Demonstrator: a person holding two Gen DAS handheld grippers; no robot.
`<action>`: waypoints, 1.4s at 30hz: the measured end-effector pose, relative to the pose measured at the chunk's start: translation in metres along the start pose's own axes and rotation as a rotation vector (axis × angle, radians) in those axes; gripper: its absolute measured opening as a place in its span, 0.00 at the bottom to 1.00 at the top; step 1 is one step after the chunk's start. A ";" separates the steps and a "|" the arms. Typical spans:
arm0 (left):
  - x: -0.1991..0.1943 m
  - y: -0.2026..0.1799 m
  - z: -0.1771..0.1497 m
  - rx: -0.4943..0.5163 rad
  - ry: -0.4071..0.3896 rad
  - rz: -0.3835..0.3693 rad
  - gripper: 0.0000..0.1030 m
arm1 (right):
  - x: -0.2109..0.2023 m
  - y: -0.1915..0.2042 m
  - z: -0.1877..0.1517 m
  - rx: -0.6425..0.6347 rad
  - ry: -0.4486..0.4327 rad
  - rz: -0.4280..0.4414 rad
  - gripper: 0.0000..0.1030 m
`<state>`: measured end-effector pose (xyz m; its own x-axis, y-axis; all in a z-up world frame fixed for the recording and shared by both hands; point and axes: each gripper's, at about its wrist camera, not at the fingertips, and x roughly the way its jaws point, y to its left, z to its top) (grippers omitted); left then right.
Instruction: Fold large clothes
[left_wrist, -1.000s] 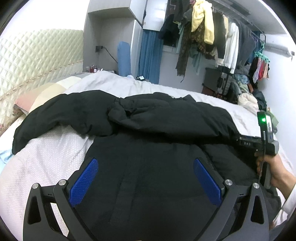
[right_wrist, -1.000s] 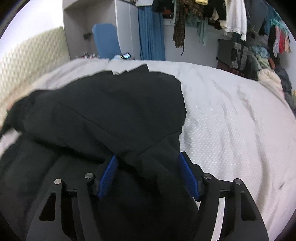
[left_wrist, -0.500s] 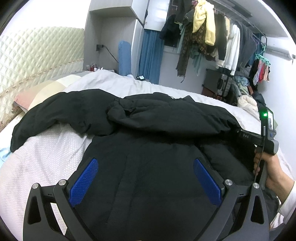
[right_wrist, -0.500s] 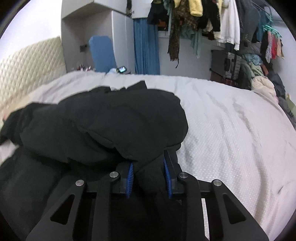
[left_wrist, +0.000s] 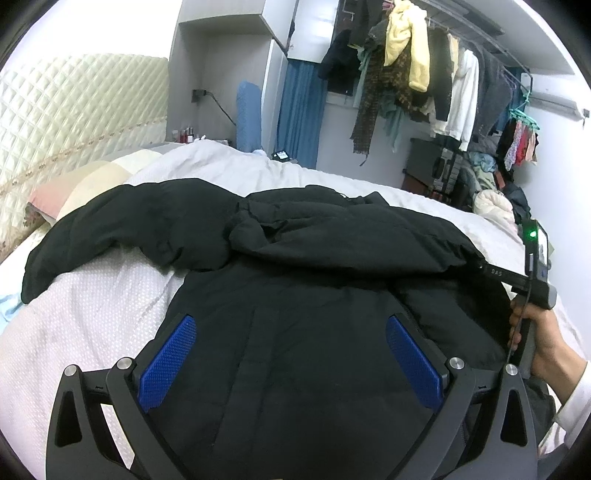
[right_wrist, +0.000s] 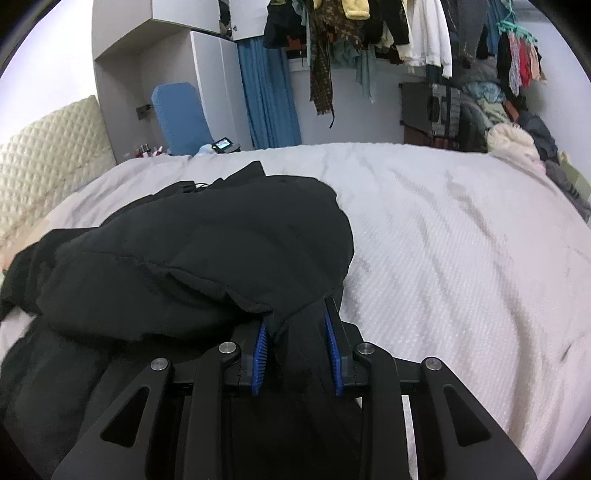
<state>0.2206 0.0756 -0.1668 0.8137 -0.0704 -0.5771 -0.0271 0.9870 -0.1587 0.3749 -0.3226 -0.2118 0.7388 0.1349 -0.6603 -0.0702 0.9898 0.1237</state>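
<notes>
A large black padded jacket (left_wrist: 295, 280) lies spread on the white bed (left_wrist: 92, 306); one sleeve stretches to the left (left_wrist: 110, 221), the other is folded across the chest. My left gripper (left_wrist: 291, 354) is open and hovers over the jacket's lower body, holding nothing. My right gripper (right_wrist: 297, 343) is shut on a bunched fold of the jacket (right_wrist: 207, 254) at the sleeve's end. In the left wrist view the right gripper's handle (left_wrist: 532, 280) and a hand show at the jacket's right edge.
A quilted headboard (left_wrist: 74, 122) and a pillow (left_wrist: 81, 184) are at the left. A rack of hanging clothes (left_wrist: 424, 74) and piled clothes (right_wrist: 517, 122) stand beyond the bed. White bedspread (right_wrist: 461, 258) stretches to the right of the jacket.
My right gripper closed from open onto the jacket fold and lifted it a little. My left gripper stayed open over the jacket, nearly still.
</notes>
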 end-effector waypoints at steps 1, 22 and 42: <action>-0.001 -0.001 0.000 0.004 -0.003 0.003 1.00 | -0.005 0.001 0.000 0.006 -0.002 0.005 0.27; -0.047 -0.002 0.004 0.023 -0.109 -0.030 1.00 | -0.166 0.091 -0.024 -0.082 -0.179 0.166 0.27; -0.058 0.004 0.007 0.006 -0.111 -0.056 1.00 | -0.250 0.105 -0.105 -0.098 -0.258 0.147 0.57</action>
<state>0.1779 0.0847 -0.1281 0.8732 -0.1094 -0.4750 0.0236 0.9828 -0.1831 0.1131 -0.2480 -0.1117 0.8608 0.2738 -0.4291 -0.2440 0.9618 0.1241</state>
